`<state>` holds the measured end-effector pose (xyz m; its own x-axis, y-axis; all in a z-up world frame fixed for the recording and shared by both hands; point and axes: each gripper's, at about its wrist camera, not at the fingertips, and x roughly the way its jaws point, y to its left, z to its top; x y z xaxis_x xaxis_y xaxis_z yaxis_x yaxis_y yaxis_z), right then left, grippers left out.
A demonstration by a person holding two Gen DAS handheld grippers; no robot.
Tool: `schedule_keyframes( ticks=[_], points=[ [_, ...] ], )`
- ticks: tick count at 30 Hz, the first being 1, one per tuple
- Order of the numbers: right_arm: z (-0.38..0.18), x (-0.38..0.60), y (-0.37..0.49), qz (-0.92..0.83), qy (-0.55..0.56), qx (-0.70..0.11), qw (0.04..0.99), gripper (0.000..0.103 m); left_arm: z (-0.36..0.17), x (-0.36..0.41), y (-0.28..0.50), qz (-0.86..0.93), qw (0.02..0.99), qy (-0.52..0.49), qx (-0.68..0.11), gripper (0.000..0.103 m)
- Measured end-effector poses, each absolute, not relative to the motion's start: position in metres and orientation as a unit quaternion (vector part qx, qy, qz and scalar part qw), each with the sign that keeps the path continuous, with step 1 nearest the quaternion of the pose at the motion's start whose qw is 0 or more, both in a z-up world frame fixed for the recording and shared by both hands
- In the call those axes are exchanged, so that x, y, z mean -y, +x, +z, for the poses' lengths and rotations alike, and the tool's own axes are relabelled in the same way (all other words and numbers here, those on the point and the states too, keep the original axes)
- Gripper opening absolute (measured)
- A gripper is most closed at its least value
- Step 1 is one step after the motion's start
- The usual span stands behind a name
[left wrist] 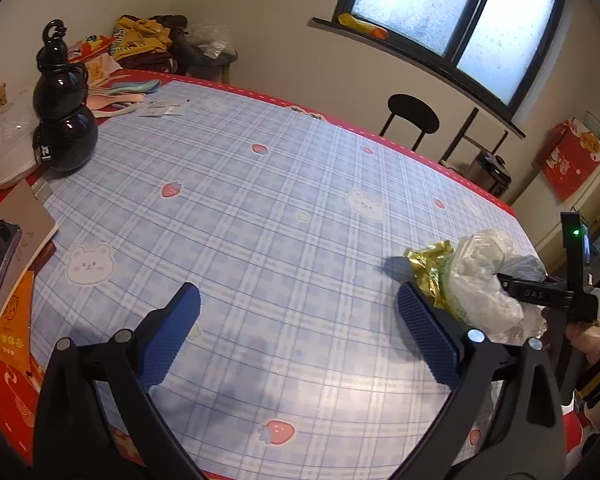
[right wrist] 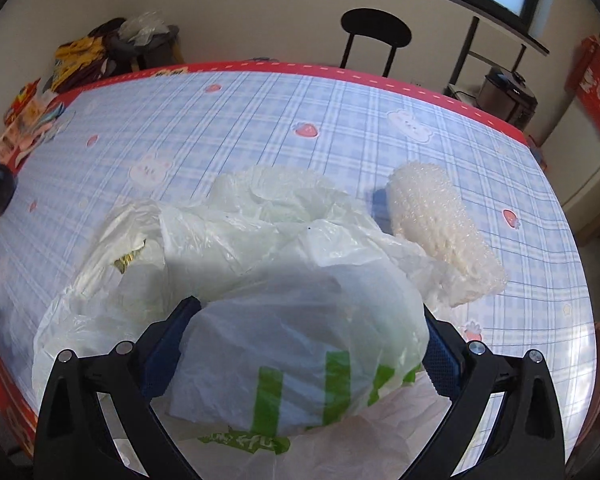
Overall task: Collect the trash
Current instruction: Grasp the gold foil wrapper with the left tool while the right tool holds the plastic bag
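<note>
Between the right gripper's [right wrist: 300, 344] spread jaws lies the plastic bag [right wrist: 292, 340]; left gripper [left wrist: 300, 328] gapes empty.

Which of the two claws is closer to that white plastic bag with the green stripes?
The right claw: the plastic bag bulges between its fingers. The left claw hangs open over bare tablecloth, with the bag just beyond its right finger.

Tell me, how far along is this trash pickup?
Partway, it seems. Done: a gold wrapper already sits bunched with the plastic bag. In hand: the right tongs are around that bag, jaws wide, grip unclear. Left: the bubble wrap lies loose on the table beside the bag, and the left tongs hang open, empty.
</note>
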<state>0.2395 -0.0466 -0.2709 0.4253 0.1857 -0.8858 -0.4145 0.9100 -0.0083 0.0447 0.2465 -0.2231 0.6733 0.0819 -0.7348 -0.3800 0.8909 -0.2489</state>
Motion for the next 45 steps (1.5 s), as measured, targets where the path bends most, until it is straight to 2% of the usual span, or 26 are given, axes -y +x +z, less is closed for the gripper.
schedule_keyframes(
  ticks=[10, 13, 19, 21, 24, 26, 33, 39, 41, 45],
  points=[
    [-0.293, 0.035, 0.215, 0.196, -0.176, -0.502, 0.824, 0.098, -0.228, -0.241, 0.036, 0.125, 0.890, -0.197, -0.392, 0.097],
    [-0.292, 0.035, 0.210, 0.194, -0.181, -0.497, 0.826, 0.094, -0.228, -0.240, 0.033, 0.126, 0.890, -0.197, -0.392, 0.097],
    [-0.287, 0.036, 0.196, 0.198, -0.194, -0.488, 0.827, 0.067, -0.226, -0.238, 0.029, 0.124, 0.890, -0.197, -0.393, 0.097],
    [-0.284, 0.037, 0.190, 0.204, -0.191, -0.485, 0.829, 0.054, -0.226, -0.236, 0.030, 0.120, 0.889, -0.198, -0.394, 0.097],
    [-0.274, 0.046, 0.182, 0.216, -0.167, -0.487, 0.830, 0.042, -0.227, -0.232, 0.032, 0.109, 0.889, -0.202, -0.397, 0.097],
    [-0.266, 0.054, 0.177, 0.225, -0.147, -0.486, 0.831, 0.037, -0.227, -0.228, 0.036, 0.098, 0.888, -0.205, -0.400, 0.097],
    [-0.212, 0.109, 0.157, 0.203, -0.074, -0.433, 0.875, 0.035, -0.229, -0.206, 0.058, 0.053, 0.888, -0.206, -0.407, 0.097],
    [-0.193, 0.165, 0.152, 0.138, -0.045, -0.418, 0.897, 0.035, -0.247, -0.181, 0.087, 0.004, 0.873, -0.234, -0.429, 0.096],
    [-0.196, 0.181, 0.149, 0.122, -0.036, -0.423, 0.897, 0.036, -0.258, -0.172, 0.099, -0.014, 0.863, -0.253, -0.438, 0.094],
    [-0.205, 0.212, 0.135, 0.096, -0.018, -0.437, 0.894, 0.036, -0.287, -0.158, 0.123, -0.023, 0.838, -0.277, -0.469, 0.065]
  ],
)
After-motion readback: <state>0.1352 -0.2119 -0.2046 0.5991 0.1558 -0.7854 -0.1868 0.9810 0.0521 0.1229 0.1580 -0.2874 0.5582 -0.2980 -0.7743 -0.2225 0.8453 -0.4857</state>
